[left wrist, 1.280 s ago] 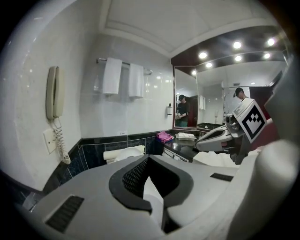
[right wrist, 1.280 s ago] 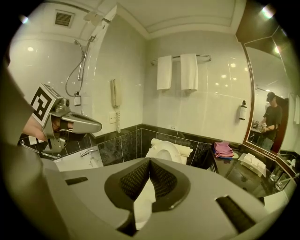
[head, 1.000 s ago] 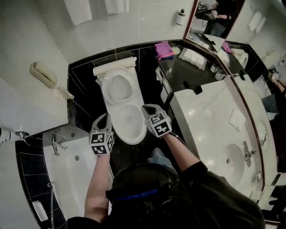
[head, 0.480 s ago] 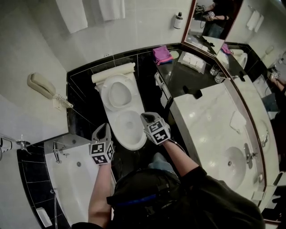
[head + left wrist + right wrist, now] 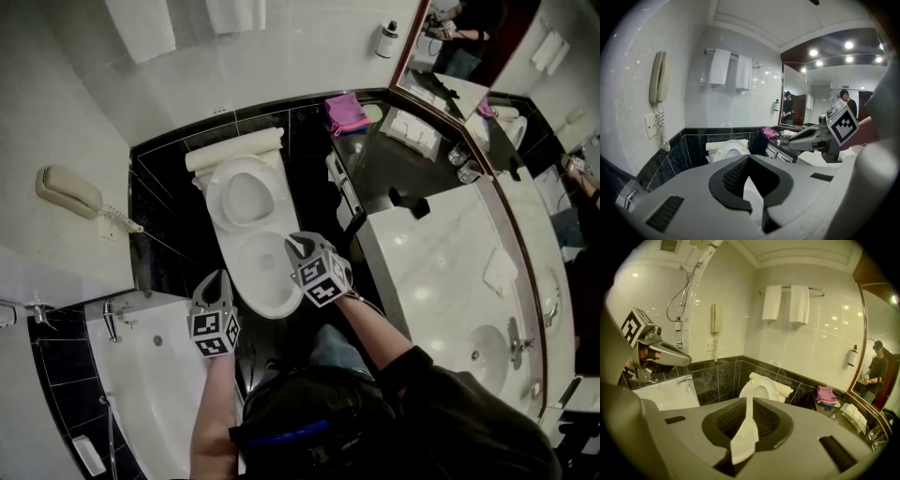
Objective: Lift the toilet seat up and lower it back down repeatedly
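Observation:
The white toilet [image 5: 262,272] stands against the black tiled wall. Its seat [image 5: 242,197] is raised and leans back against the tank; it also shows upright as the seat [image 5: 731,149] and the seat [image 5: 761,390] in the two gripper views. My right gripper [image 5: 292,242] hovers over the bowl's right rim. Its jaws have just been opening, and a narrow gap in the right gripper [image 5: 747,427] holds nothing. My left gripper [image 5: 218,278] hangs at the bowl's left side, away from the seat. The left gripper [image 5: 751,192] stands slightly open and empty.
A bathtub [image 5: 150,375] lies to the left. To the right is a marble counter [image 5: 441,253] with a sink [image 5: 492,347]. A wall phone [image 5: 70,192] hangs left of the toilet. A pink cloth [image 5: 344,111] lies on the dark shelf, and towels [image 5: 790,303] hang above the tank.
My right gripper has slid left, closer over the bowl's rim. My left gripper has sunk and drawn back toward me. The seat stays raised.

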`<state>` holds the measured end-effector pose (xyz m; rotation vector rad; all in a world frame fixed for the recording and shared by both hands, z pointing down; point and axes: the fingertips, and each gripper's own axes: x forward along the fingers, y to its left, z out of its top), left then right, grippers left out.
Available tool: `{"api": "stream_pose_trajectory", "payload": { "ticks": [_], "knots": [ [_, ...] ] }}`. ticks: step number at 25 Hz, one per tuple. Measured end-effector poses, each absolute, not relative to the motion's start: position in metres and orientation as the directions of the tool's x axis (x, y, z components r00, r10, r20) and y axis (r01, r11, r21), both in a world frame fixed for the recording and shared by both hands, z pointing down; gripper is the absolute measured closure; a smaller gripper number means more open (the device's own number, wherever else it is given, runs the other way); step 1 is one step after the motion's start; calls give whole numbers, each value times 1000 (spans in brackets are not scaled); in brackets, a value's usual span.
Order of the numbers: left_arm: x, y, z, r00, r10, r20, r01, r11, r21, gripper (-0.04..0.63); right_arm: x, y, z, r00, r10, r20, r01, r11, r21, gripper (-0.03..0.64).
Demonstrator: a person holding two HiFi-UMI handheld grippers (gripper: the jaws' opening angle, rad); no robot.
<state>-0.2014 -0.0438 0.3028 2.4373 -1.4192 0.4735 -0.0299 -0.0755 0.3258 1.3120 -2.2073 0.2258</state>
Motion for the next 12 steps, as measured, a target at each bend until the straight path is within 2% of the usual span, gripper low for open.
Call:
{"api": "stream_pose_trajectory", "payload": {
  "ticks": [9,12],
  "knots": [
    [-168,-100,348,416,-776,474,-899,-428,90,607,-21,-182,355,-421,-699,578,-768,613,183,402],
    [-155,-128,367,405,-773,488,-904,-418,89,607,-15,-228,370,-431,-686,586,-740,641,206,391]
  ]
}}
